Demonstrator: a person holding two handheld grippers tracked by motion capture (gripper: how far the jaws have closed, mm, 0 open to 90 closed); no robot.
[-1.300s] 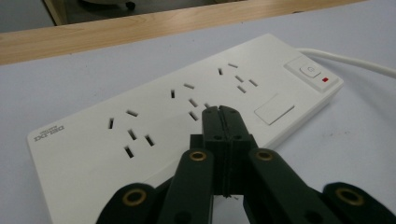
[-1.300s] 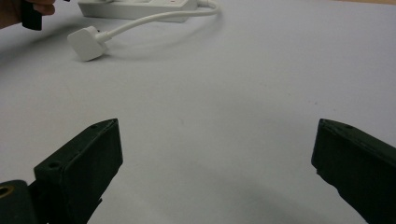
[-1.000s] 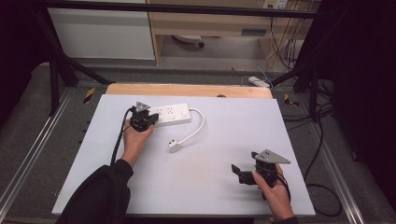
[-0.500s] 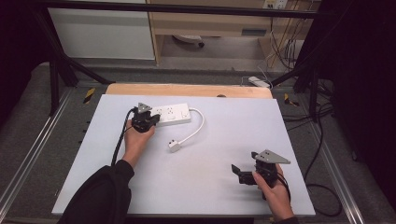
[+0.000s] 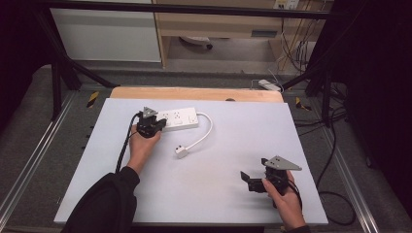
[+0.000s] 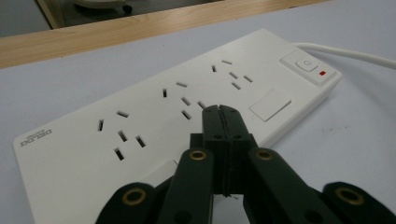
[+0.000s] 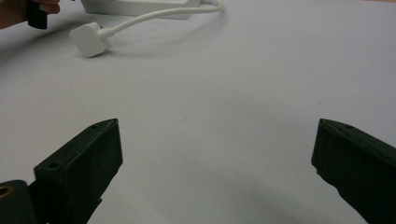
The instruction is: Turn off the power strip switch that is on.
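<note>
A white power strip [image 5: 178, 119] lies flat near the table's far edge, its sockets up [image 6: 187, 100]. Its white cable curls toward me and ends in a white plug [image 5: 182, 152], also seen lying on the table [image 7: 87, 41]. My left gripper [image 5: 154, 124] is shut with nothing between its jaws, the tips [image 6: 219, 112] over the strip's near long edge; I cannot tell if they touch it. My right gripper [image 5: 248, 179] stands open low over the bare table at the near right, empty [image 7: 215, 154].
The table [image 5: 233, 136] is a white board with a wooden strip [image 5: 194, 93] along its far edge. Black cables trail from both grippers. Metal rails flank the table, and a second white power strip [image 5: 268, 85] lies on the floor beyond it.
</note>
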